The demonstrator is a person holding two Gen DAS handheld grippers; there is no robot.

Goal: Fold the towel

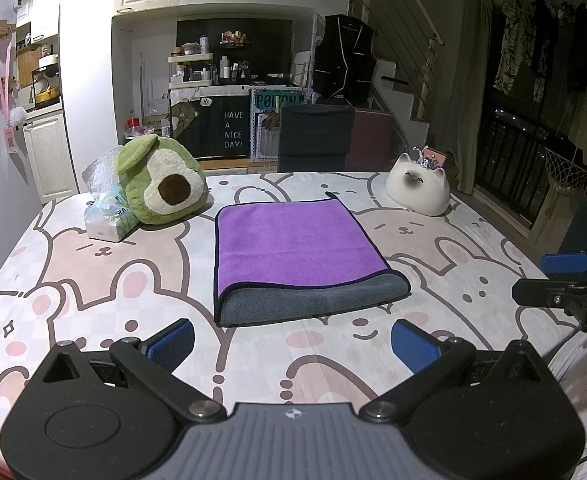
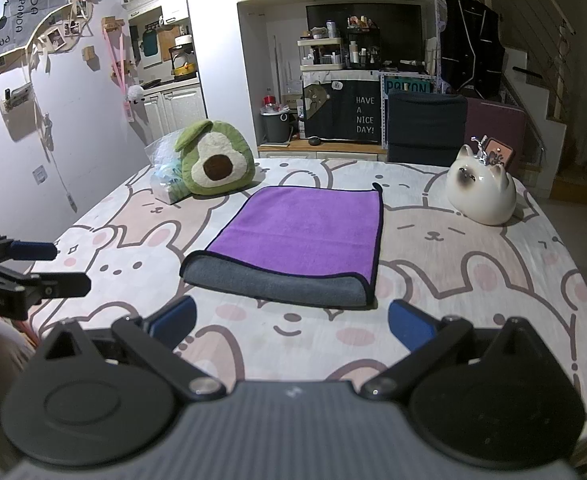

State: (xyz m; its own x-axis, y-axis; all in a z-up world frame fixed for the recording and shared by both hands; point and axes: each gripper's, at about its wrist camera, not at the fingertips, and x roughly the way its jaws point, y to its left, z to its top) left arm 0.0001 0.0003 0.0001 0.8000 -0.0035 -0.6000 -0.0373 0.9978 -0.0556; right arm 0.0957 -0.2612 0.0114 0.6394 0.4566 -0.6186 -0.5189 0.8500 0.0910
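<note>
A purple towel (image 1: 297, 248) with a grey underside lies folded on the table, its rolled grey fold toward me; it also shows in the right wrist view (image 2: 305, 228). My left gripper (image 1: 293, 344) is open and empty, just short of the towel's near fold. My right gripper (image 2: 291, 324) is open and empty, also just short of the fold. The right gripper also shows at the right edge of the left wrist view (image 1: 565, 280). The left gripper also shows at the left edge of the right wrist view (image 2: 33, 268).
The table wears a bunny-print cloth (image 1: 93, 280). An avocado plush (image 1: 161, 180) and a tissue pack (image 1: 105, 216) sit at the far left. A white cat figurine (image 1: 417, 188) sits at the far right. A dark chair (image 1: 313, 136) stands behind the table.
</note>
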